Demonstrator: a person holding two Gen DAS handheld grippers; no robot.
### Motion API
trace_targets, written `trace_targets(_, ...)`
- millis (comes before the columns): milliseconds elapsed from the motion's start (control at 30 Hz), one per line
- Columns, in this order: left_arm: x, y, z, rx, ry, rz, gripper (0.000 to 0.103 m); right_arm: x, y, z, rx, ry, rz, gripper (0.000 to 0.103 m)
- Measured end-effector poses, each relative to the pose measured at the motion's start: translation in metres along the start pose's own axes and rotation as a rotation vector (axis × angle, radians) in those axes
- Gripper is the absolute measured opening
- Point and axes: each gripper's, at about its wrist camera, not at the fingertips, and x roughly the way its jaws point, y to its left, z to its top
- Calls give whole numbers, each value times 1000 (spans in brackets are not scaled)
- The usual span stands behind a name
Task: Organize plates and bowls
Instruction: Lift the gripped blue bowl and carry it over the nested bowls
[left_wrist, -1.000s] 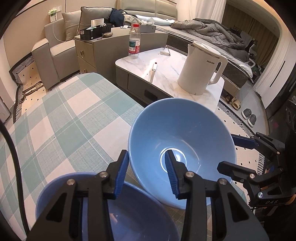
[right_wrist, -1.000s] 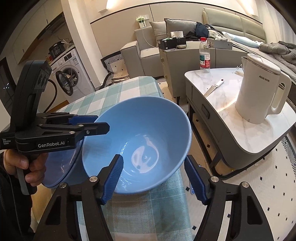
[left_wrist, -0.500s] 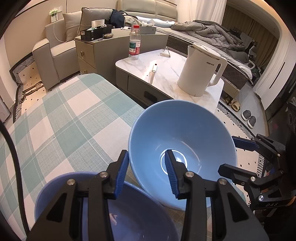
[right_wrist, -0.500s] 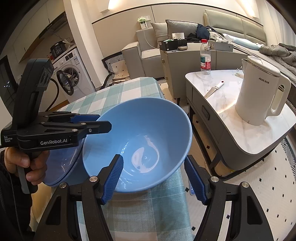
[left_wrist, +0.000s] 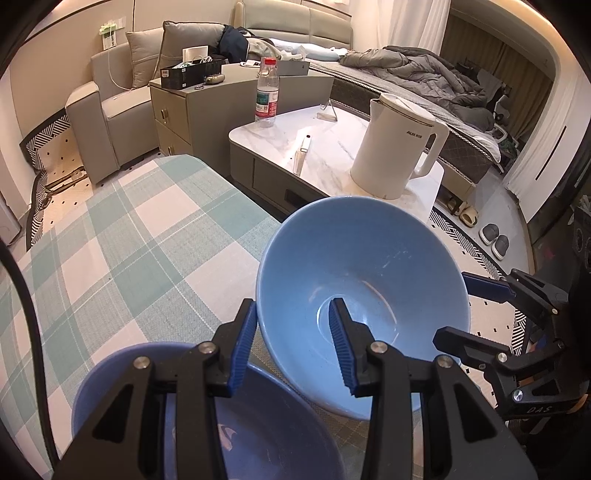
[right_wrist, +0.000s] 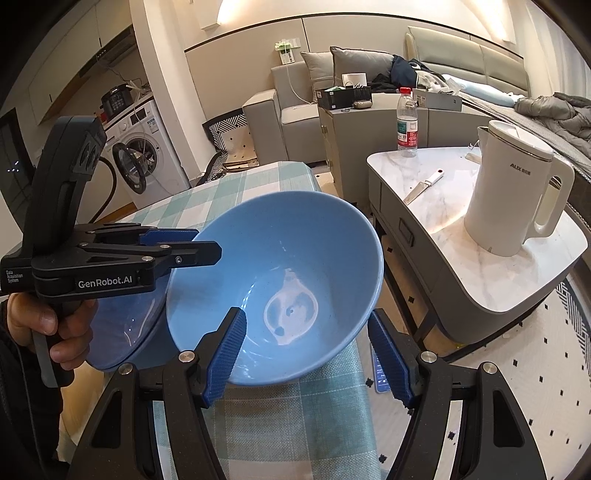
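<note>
— Which one has the bowl?

— The left hand-held gripper (left_wrist: 292, 306), nearest us. Its jaws are drawn in narrow across the left rim of the light blue bowl (left_wrist: 369, 266), one pad outside the wall and one inside. I take that for a grip, since the bowl is tipped up with its mouth facing the person.

— And the right hand-held gripper (right_wrist: 306, 315)?

— Spread wide at the bowl's near rim, one pad over the inside and the other out past the wall. I see neither pad pressing.

— Where would the bowl go?

— My guess is into the darker blue bowl (left_wrist: 277, 424). It sits on the checked desk (left_wrist: 129, 240) directly under the left gripper, just beside the light one on its left and nearer the person. That makes it a short carry leftward and back, and the left hand is the better placed.

— Anything beyond?

— A white kettle (left_wrist: 395, 158) and a water bottle (left_wrist: 266, 96), well clear.
</note>
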Motion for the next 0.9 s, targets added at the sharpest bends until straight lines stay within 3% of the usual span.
trace_targets(900, -45, -8, -3, 7, -89, -2, 39, -39, 21, 1, -46, -77, -23, 71)
